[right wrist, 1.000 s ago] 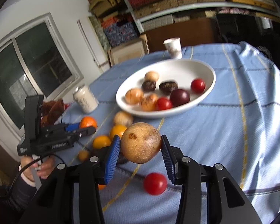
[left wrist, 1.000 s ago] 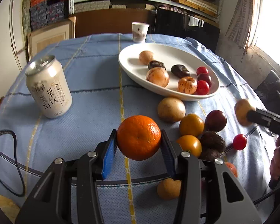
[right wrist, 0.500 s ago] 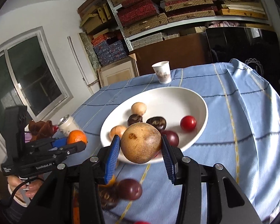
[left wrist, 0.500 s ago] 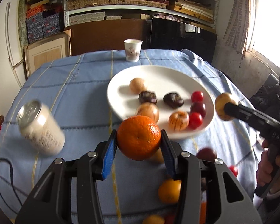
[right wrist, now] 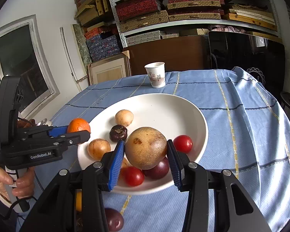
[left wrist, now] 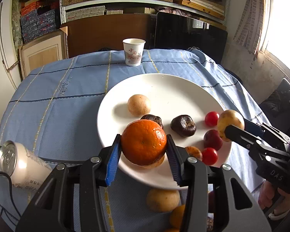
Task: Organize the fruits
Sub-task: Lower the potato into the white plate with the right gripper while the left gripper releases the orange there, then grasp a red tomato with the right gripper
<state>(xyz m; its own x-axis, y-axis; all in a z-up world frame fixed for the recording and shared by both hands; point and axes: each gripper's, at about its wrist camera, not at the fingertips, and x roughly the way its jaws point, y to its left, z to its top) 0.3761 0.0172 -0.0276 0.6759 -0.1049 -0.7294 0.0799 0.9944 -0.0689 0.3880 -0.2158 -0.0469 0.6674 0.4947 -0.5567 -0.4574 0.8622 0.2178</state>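
My left gripper [left wrist: 143, 145] is shut on an orange mandarin [left wrist: 143, 142] and holds it over the near left rim of the white plate [left wrist: 168, 89]. My right gripper [right wrist: 146, 150] is shut on a tan round fruit [right wrist: 146, 147] and holds it over the plate's [right wrist: 164, 106] near side. The plate holds a tan fruit [left wrist: 139, 104], dark wrinkled fruits [left wrist: 183, 125], red cherry tomatoes [left wrist: 211, 118] and a purple fruit [left wrist: 212, 140]. Each gripper shows in the other's view, the right one [left wrist: 231, 124] over the plate's right edge, the left one [right wrist: 78, 128] at its left edge.
A paper cup [left wrist: 133, 52] stands behind the plate. A white drink can [left wrist: 19, 167] stands at the near left. Loose fruits lie on the blue tablecloth in front of the plate: a tan one [left wrist: 163, 199], an orange one [left wrist: 176, 215] and a purple one [right wrist: 114, 219].
Both grippers have moved forward with their fruits, from above the loose fruits to over the plate. Their grips have not changed.
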